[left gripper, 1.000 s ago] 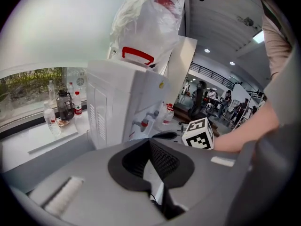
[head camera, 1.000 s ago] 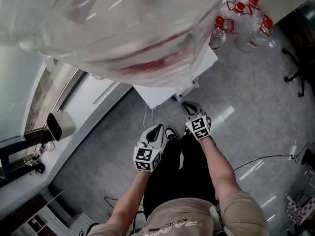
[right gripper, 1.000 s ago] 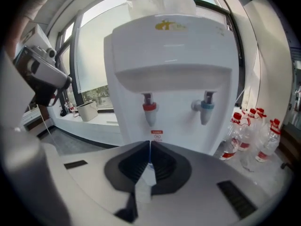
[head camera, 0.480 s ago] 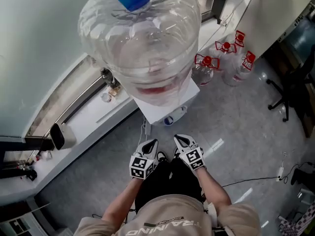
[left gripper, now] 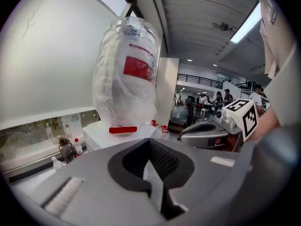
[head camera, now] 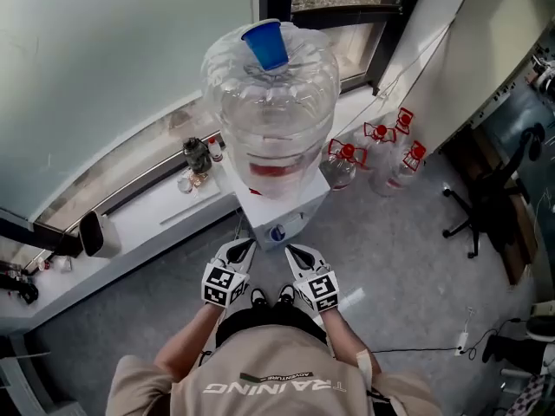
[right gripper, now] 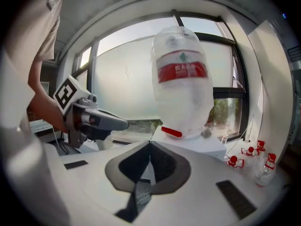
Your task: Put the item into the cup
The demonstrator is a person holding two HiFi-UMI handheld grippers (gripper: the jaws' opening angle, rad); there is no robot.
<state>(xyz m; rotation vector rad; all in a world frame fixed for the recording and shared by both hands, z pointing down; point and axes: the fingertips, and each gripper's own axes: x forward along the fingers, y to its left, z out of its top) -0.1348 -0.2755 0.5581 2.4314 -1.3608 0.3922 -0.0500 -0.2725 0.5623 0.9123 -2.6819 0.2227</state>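
Standing atop bottle (head camera: 273, 111), cup (head camera: 264, 44) beyond jaws.

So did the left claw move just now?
Yes. The left claw has come forward: its tip now sits nearer the base of the white water dispenser than a second ago.

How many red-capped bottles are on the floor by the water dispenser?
4. First bottle beside the dispenser; second bottle behind it; third bottle farthest back, by the wall; fourth bottle to the right, in front. More could be hidden behind the dispenser.

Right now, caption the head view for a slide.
Left gripper and right gripper, shut, face a dispenser bearing a large water bottle.
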